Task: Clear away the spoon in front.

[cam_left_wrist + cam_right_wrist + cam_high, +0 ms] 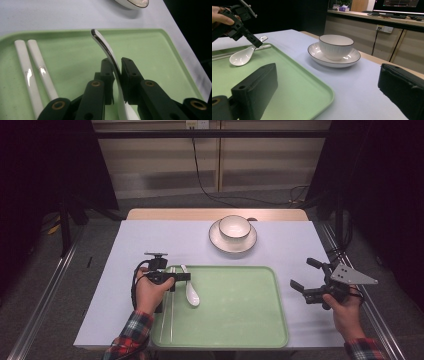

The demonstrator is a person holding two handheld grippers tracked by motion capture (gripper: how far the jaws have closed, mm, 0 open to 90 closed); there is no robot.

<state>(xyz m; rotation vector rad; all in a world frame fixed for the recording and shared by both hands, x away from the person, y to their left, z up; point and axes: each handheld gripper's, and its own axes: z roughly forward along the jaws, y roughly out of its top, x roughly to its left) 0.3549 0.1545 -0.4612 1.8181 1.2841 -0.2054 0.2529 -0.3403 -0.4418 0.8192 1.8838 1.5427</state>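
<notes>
The left gripper [117, 75] is closed on the handle of a white spoon [107, 51], whose bowl rests on the green tray [155, 50] below the jaws. The right gripper [311, 279] hangs wide open, well apart from the spoon, holding nothing.

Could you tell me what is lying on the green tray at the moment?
On the green tray lie a white spoon and a pair of white chopsticks. The left tongs straddle the spoon's handle, hiding part of it.
</notes>
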